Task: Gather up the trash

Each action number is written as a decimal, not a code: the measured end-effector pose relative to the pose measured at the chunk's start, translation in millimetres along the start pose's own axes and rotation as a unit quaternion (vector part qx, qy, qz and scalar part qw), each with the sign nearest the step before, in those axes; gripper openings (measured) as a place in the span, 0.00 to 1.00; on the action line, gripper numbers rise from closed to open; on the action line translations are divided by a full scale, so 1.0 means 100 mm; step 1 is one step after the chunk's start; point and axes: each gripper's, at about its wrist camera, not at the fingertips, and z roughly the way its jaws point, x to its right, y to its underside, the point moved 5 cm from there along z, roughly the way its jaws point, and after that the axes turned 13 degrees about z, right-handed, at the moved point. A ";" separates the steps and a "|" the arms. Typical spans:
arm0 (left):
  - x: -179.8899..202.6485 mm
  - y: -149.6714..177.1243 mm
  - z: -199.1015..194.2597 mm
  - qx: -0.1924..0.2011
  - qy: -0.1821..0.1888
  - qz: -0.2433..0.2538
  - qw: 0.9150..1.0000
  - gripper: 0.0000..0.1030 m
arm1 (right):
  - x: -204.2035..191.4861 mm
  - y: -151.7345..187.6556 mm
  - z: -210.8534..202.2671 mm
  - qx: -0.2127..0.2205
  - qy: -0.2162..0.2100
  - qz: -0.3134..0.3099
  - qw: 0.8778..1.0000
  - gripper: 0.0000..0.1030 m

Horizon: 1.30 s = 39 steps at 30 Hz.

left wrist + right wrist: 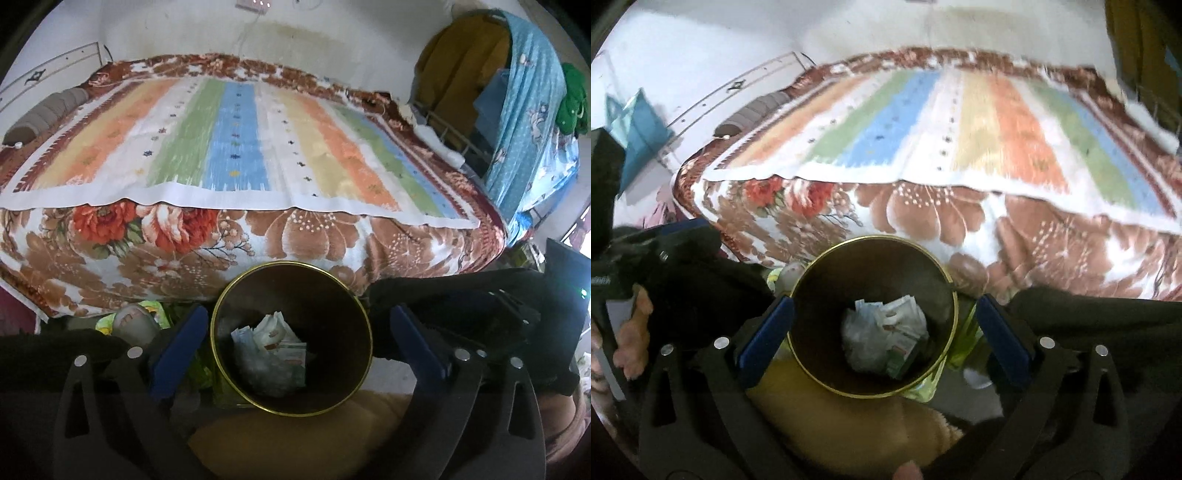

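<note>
Left gripper point(291, 343), right gripper point(882, 332): black curved plastic arms, blue rectangular finger pads point(177, 347), silver round rivets point(462, 354) behind the pads.

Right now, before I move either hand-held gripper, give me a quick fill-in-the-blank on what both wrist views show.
1. The crumpled wrappers lie inside the dark ____ with the gold rim.
2. The left hand-held gripper has its jaws ____, nothing between them.
3. The right hand-held gripper holds ____.
4. Behind the bin stands a bed whose top sheet is ____.

Missing words: bin; open; nothing; striped
</note>
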 end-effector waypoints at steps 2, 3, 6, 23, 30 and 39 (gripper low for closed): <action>0.04 0.06 -0.08 0.012 -0.007 0.008 1.000 0.94 | -0.01 0.04 -0.12 0.018 -0.004 -0.003 1.000 0.91; 0.07 0.09 -0.11 0.015 -0.014 0.016 1.000 0.94 | 0.00 0.05 -0.17 0.028 -0.005 -0.001 1.000 0.91; 0.14 0.14 -0.16 0.021 -0.023 0.026 0.999 0.94 | 0.01 0.08 -0.26 0.046 -0.015 0.004 0.999 0.91; 0.15 0.16 -0.07 0.009 -0.035 0.017 0.999 0.94 | -0.08 0.12 -0.23 0.047 -0.021 -0.011 0.999 0.92; 0.10 0.18 -0.02 -0.005 -0.033 0.003 0.999 0.94 | -0.10 0.13 -0.21 0.039 -0.030 -0.009 0.999 0.92; 0.12 0.19 0.01 -0.013 -0.033 0.005 0.999 0.94 | -0.11 0.14 -0.19 0.035 -0.033 -0.006 0.999 0.92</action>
